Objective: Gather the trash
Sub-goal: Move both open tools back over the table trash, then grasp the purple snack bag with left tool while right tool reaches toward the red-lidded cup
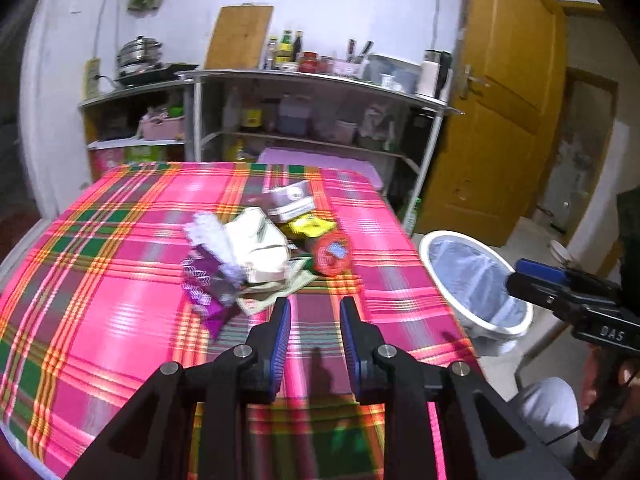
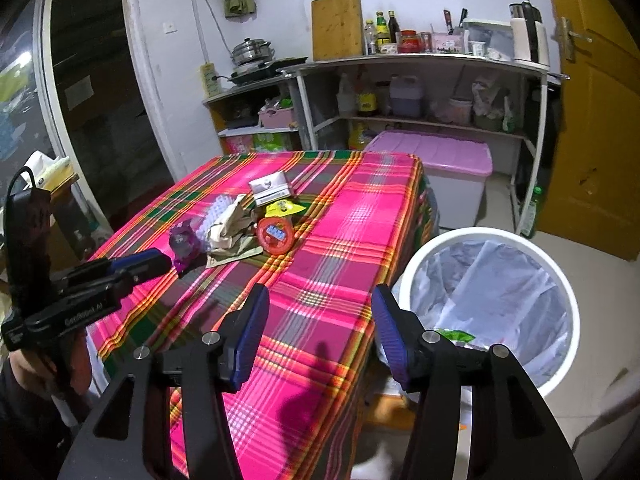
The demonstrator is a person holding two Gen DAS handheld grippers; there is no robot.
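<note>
Both claws [image 1: 315,312] [image 2: 320,300] parted, holding nothing.

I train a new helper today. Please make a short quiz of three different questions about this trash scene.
1. True or false: both the left gripper and the right gripper are open and hold nothing.
2. Where does the white bin stand? A) on the table B) on the floor beside the table
3. What colour is the round lid in the trash pile?

Key: 1 true; 2 B; 3 red.
</note>
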